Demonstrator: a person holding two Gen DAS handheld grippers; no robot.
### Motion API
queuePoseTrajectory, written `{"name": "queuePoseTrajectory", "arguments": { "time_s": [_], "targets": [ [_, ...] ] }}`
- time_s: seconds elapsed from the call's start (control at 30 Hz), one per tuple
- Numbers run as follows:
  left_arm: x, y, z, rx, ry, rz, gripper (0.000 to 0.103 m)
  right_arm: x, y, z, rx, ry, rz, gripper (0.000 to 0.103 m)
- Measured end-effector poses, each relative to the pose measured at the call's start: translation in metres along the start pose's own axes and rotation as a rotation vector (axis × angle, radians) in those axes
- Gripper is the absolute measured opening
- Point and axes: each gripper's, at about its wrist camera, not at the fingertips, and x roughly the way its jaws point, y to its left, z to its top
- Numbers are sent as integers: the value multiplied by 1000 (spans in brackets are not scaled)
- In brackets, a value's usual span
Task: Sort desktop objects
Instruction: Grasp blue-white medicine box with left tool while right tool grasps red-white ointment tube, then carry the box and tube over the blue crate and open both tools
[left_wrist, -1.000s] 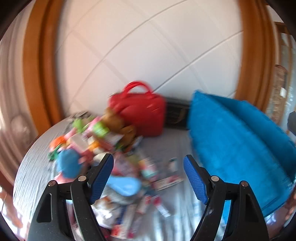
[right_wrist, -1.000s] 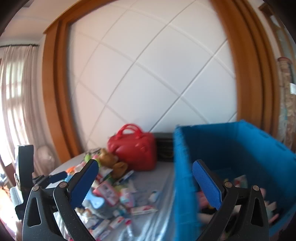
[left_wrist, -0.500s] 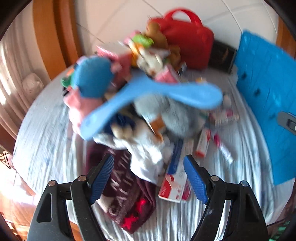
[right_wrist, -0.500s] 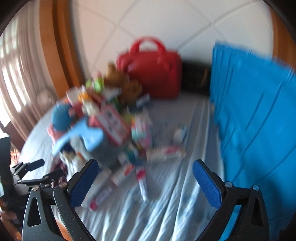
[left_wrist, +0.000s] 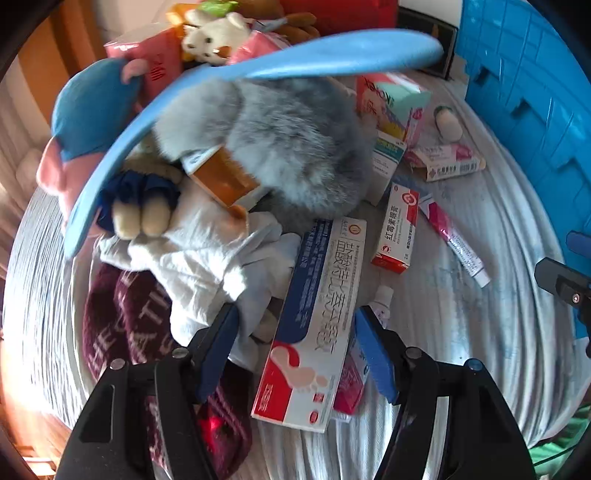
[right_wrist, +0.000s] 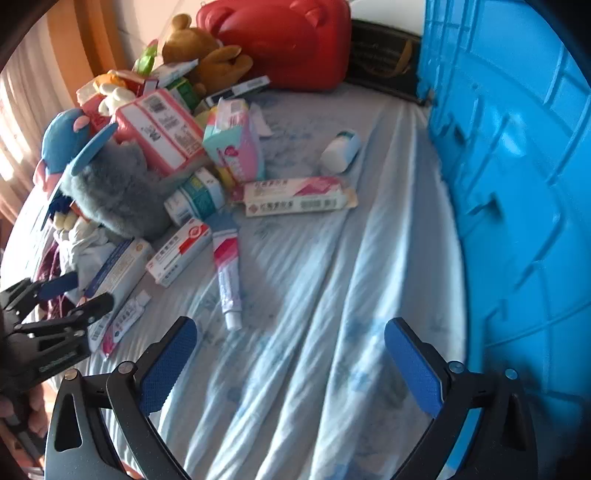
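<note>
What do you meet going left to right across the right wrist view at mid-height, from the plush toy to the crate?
Grey plush toy → red-and-white medicine box → pink-and-white tube → long pink-and-white carton → bare sheet → blue crate.

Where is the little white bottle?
In the right wrist view the little white bottle lies alone on the sheet, between the pink-and-teal box and the blue crate.
</note>
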Motion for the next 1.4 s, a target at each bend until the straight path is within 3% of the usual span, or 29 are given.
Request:
{"name": "queuePoseTrajectory", "arguments": {
  "time_s": [0.13, 0.2, 0.27, 0.5, 0.7, 0.87, 1.13, 1.4],
  "targets": [
    [-5, -8, 0, 32, 14, -2, 48, 6, 5, 5, 2, 10, 21, 102],
    [-7, -8, -2, 30, 33, -14, 47, 10, 9, 9, 14, 21, 50, 88],
    [-8, -5, -5, 4, 56, -55, 47, 14, 13, 13, 16, 39, 65, 63],
    [10, 7, 5, -42, 67, -73, 45, 36, 24, 12, -20, 95, 85, 53],
    [-6, -5, 0, 11, 28, -68, 40, 49, 35, 16, -51, 103, 80, 40],
    [-27, -1, -4, 4, 7, -68, 39, 62, 43, 17, -84, 118, 74, 17],
    [-74, 3, 10, 3, -90, -65, 39, 19, 41, 18, -79, 47, 84, 16],
    [-133, -16, 46, 38, -261, -97, 39, -80, 25, 38, -26, -174, 74, 16]
  ]
}}
